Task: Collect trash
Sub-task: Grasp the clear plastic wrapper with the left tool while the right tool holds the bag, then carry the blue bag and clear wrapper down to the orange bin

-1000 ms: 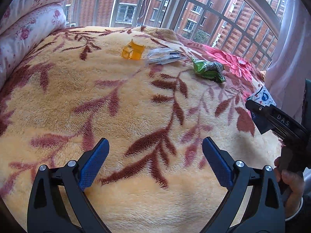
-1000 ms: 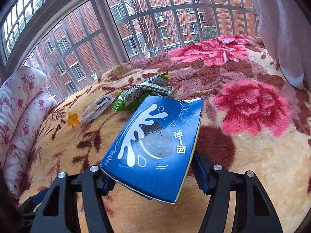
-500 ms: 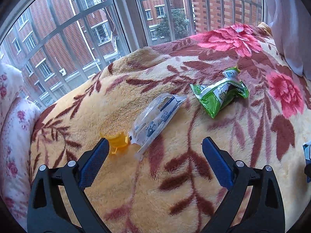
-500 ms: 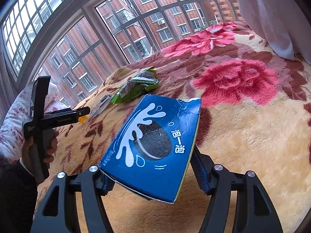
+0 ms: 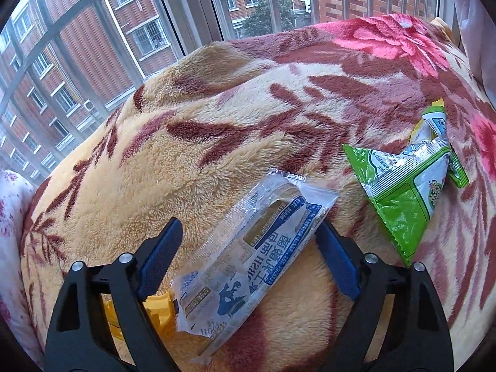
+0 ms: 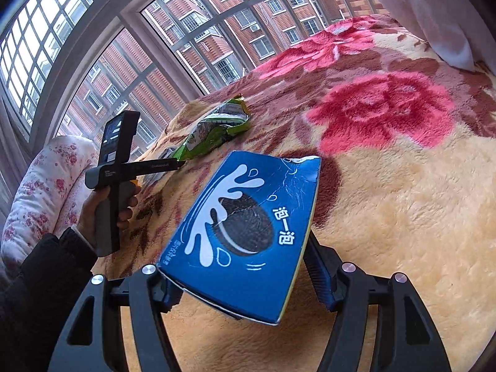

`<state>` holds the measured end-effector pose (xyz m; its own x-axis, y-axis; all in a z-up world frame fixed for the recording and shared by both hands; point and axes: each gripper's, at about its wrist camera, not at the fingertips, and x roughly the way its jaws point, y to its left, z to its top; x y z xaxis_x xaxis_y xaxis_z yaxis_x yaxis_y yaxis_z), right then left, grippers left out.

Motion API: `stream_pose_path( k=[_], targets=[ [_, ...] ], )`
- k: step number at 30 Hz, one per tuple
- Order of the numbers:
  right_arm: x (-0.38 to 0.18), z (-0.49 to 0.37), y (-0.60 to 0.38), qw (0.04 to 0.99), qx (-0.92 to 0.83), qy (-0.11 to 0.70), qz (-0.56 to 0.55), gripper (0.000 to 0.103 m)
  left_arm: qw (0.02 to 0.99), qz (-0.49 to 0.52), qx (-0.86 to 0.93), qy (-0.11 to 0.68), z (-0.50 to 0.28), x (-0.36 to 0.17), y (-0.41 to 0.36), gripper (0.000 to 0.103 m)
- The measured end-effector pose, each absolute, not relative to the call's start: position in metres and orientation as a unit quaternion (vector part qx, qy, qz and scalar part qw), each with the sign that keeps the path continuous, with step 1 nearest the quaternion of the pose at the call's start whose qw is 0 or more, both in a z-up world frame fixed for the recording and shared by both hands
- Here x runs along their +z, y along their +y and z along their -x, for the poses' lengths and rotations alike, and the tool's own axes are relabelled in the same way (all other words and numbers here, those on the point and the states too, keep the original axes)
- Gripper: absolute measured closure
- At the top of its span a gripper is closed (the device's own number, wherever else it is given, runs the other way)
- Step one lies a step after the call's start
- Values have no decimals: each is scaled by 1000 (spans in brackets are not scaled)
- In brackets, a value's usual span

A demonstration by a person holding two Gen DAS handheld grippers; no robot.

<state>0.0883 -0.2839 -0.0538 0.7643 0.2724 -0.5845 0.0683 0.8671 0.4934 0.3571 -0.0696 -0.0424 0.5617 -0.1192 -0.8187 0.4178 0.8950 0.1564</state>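
Observation:
A clear snack wrapper (image 5: 248, 257) with blue print lies on the fleece blanket (image 5: 217, 124), between the fingers of my left gripper (image 5: 248, 223). Its jaws are closing around the wrapper; the left pad stands clear of it. A yellow scrap (image 5: 155, 313) sits under the left finger. A green snack bag (image 5: 406, 186) lies to the right, also seen as the green bag (image 6: 214, 130) in the right wrist view. My right gripper (image 6: 241, 266) is shut on a blue cookie box (image 6: 245, 232), held tilted above the blanket. A hand (image 6: 105, 210) holds the left gripper (image 6: 176, 165) beside the green bag.
A flowered pillow (image 6: 46, 179) lies at the left end of the bed. Barred windows (image 5: 173, 24) run along the far edge. A pale curtain (image 6: 434, 15) hangs at the far right. Bare blanket (image 6: 403, 201) stretches to the right of the box.
The left gripper has swept across the bed to the clear wrapper, rolled, and its jaws have narrowed around it. The right gripper dipped slightly, still gripping the blue box.

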Motion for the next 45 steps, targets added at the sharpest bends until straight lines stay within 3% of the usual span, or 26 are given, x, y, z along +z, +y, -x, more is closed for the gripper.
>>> stream_pose_path(
  k=[1, 3, 16, 27, 34, 45],
  targets=[
    [-54, -88, -284, 905, 57, 338, -251, 38, 864, -151, -169, 449, -356, -41, -69, 49],
    [-55, -89, -284, 905, 57, 339, -252, 38, 869, -152, -163, 442, -349, -36, -72, 89],
    [-57, -89, -288, 901, 61, 342, -261, 38, 894, -91, -129, 418, -212, 16, -42, 94],
    [-49, -81, -277, 913, 19, 344, -218, 38, 907, 9, -93, 411, -60, 16, -20, 94],
    [-22, -32, -253, 936, 31, 326, -128, 38, 916, -15, -109, 386, 17, 13, -35, 94],
    [-6, 70, -224, 945, 61, 321, -4, 38, 908, -7, -135, 397, 75, -15, -30, 94]
  ],
)
